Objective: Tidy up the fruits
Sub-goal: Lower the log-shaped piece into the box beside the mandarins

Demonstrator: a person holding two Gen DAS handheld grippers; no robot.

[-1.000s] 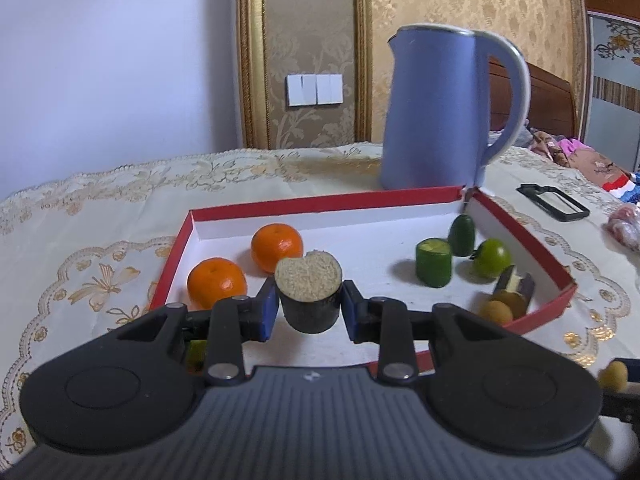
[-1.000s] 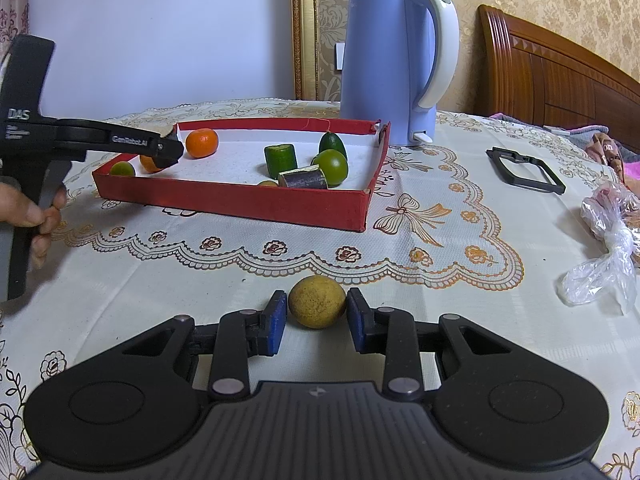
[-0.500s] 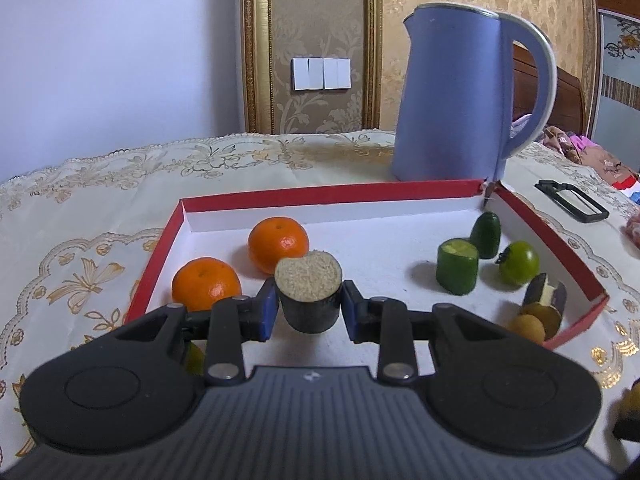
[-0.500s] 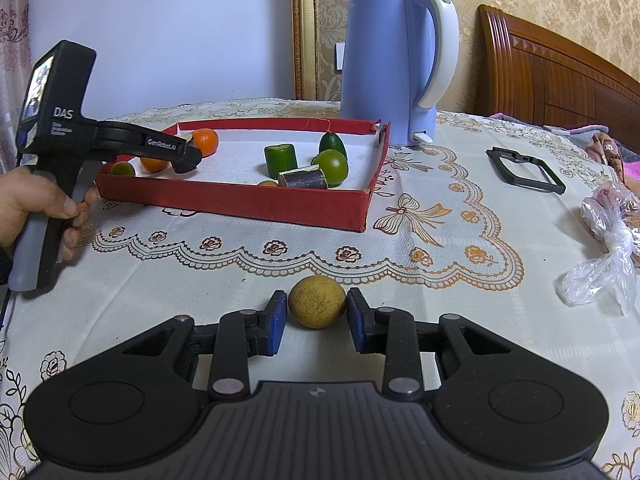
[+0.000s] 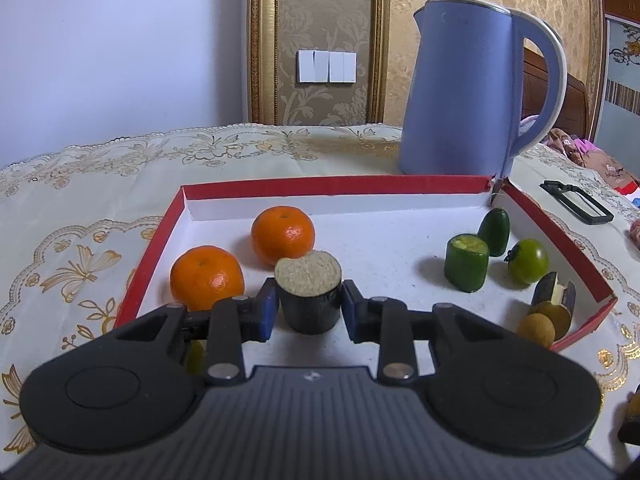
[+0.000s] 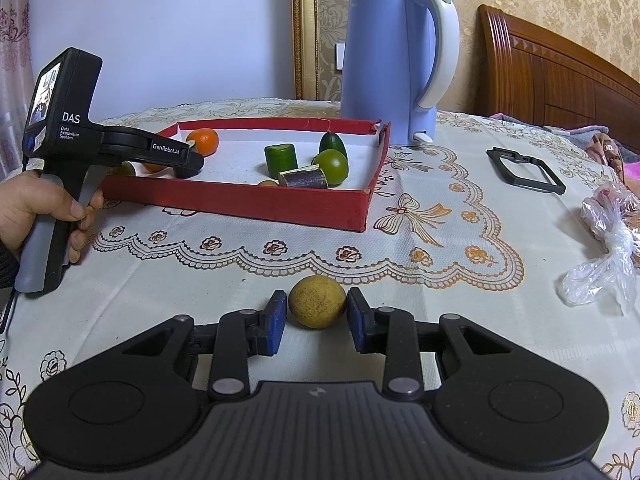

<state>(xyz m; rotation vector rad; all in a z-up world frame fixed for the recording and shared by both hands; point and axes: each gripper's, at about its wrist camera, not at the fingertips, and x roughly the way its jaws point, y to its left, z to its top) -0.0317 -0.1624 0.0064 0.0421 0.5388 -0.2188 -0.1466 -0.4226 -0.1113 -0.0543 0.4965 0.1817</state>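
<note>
My left gripper [image 5: 308,308] is shut on a dark sugarcane piece [image 5: 308,280] with a pale cut top. It hangs over the near left part of the red tray [image 5: 332,186], just in front of two oranges [image 5: 207,276] [image 5: 282,234]. In the right wrist view the same left gripper [image 6: 188,164] reaches over the tray's left wall, with a hand [image 6: 36,208] on its handle. My right gripper [image 6: 317,316] is shut on a yellow-brown round fruit [image 6: 317,301] low over the tablecloth, in front of the tray [image 6: 240,204].
The tray's right side holds a cut green piece [image 5: 467,262], a dark green fruit [image 5: 495,231], a round green fruit [image 5: 527,261], another sugarcane piece [image 5: 554,300] and a small brown fruit [image 5: 536,330]. Behind stands a blue kettle [image 6: 384,68]. A black frame [image 6: 524,170] and plastic bag [image 6: 608,240] lie right.
My left gripper has carried the sugarcane piece further in over the tray and a little lower, towards the oranges. The right gripper and its fruit have stayed put.
</note>
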